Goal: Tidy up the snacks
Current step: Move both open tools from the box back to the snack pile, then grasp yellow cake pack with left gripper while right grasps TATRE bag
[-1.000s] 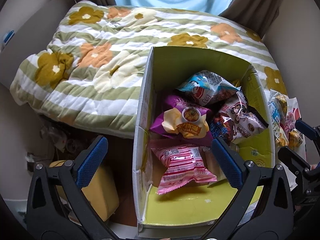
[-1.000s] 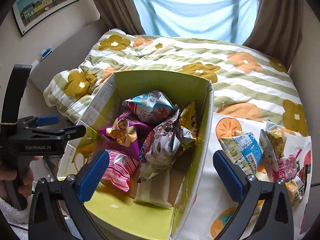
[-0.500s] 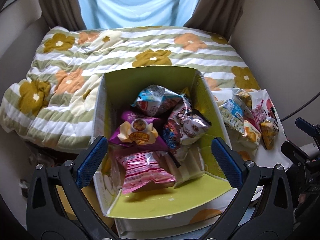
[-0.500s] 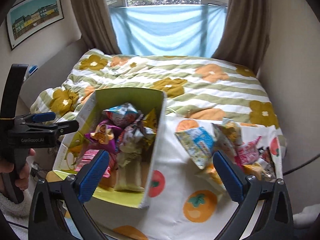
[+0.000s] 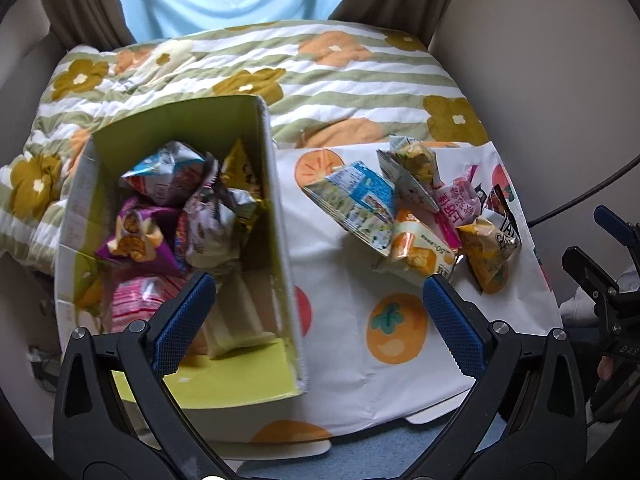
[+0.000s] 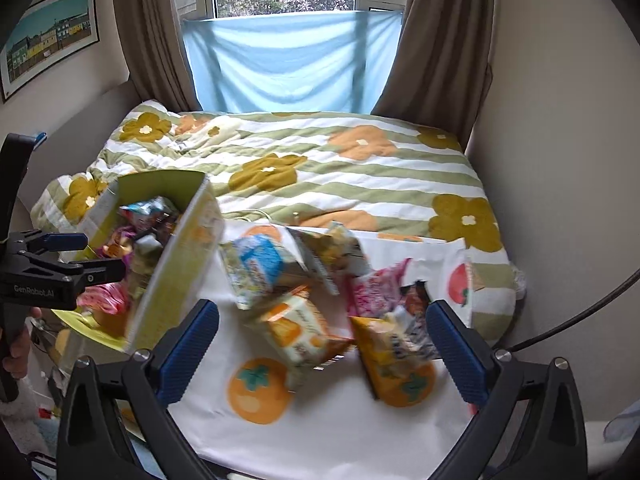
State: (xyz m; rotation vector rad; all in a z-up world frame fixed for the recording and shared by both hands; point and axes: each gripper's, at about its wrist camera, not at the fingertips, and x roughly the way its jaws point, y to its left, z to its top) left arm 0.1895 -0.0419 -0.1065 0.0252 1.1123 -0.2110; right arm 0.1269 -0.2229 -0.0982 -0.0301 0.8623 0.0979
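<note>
A green-lined cardboard box (image 5: 276,216) holds several snack packs, among them a purple one (image 5: 136,236) and a pink one (image 5: 136,300). To its right a pile of loose packs lies on a white cloth with orange fruit prints (image 5: 360,360): a blue-white pack (image 5: 356,200), an orange pack (image 5: 416,256), a yellow pack (image 5: 488,256). My left gripper (image 5: 320,320) is open and empty above the box's right wall. My right gripper (image 6: 322,352) is open and empty over the pile (image 6: 304,332); the box (image 6: 176,272) is at its left. The view is blurred.
A bed with a green-striped flowered quilt (image 6: 320,160) lies behind the box and cloth. Brown curtains and a blue cloth (image 6: 292,64) hang at the window. A wall (image 6: 560,160) stands at the right, with a black cable (image 6: 580,312) near it.
Both grippers have swung right, away from the box and toward the loose snack pile. Both stayed open and empty.
</note>
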